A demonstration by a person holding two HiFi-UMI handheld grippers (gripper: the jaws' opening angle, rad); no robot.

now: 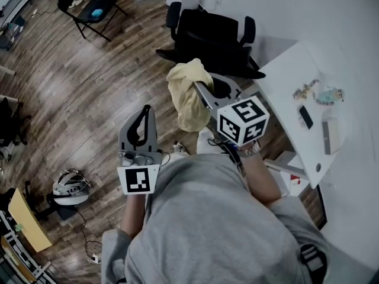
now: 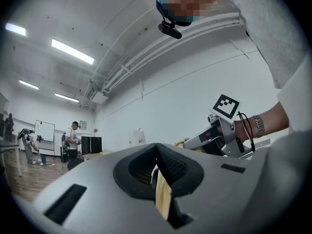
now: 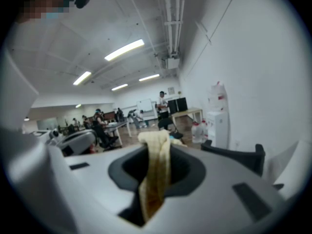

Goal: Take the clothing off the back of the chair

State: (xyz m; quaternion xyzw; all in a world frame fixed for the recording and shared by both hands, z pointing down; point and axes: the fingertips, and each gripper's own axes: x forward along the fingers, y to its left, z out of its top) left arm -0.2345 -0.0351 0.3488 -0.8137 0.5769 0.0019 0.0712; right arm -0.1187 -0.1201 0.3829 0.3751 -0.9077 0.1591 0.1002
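Note:
A pale yellow garment hangs bunched in the air, clear of the black office chair beyond it. My right gripper is shut on its upper edge. In the right gripper view the cloth runs down between the jaws of that gripper, with the chair's dark back to the right. My left gripper is held to the left of the garment, apart from it, jaws shut. In the left gripper view its tips meet; a thin yellowish strip shows deeper between them.
A white desk with small items stands at the right, close to the chair. A folding chair is at the far left, and a helmet-like object with cables lies on the wooden floor. People stand far off in the room.

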